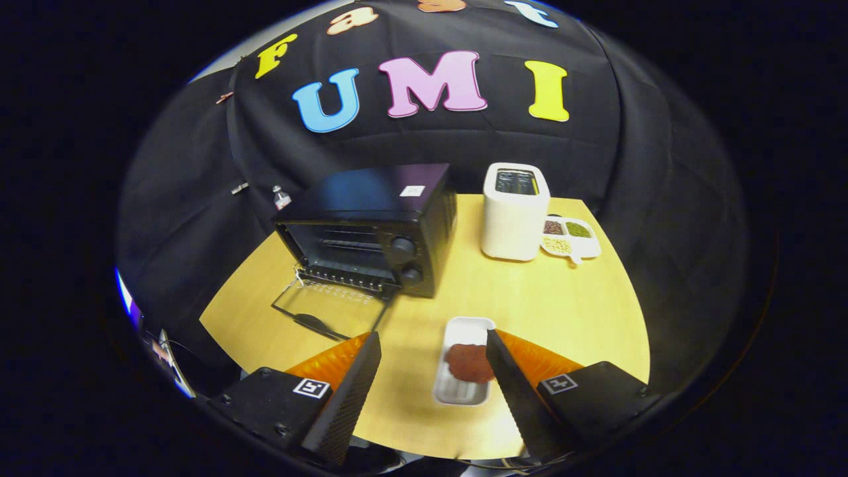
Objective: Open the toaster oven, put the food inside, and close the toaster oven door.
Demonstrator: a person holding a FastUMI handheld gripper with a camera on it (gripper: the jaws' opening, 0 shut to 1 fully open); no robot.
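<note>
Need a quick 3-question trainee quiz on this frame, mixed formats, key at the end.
1. True or false: the toaster oven door is closed.
2. The food lies in: A) the white tray B) the toaster C) the divided dish
3. Fill in: the hand-held gripper fingers are ____, gripping nothing.

Key: 1 false, it hangs open onto the table. 2 A. 3 open; the tray sits between them, near the right finger.

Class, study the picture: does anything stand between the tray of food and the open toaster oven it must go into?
Nothing visible does. The tray with the food lies between the open gripper's fingers; bare table runs from it to the toaster oven, whose door lies folded down.
</note>
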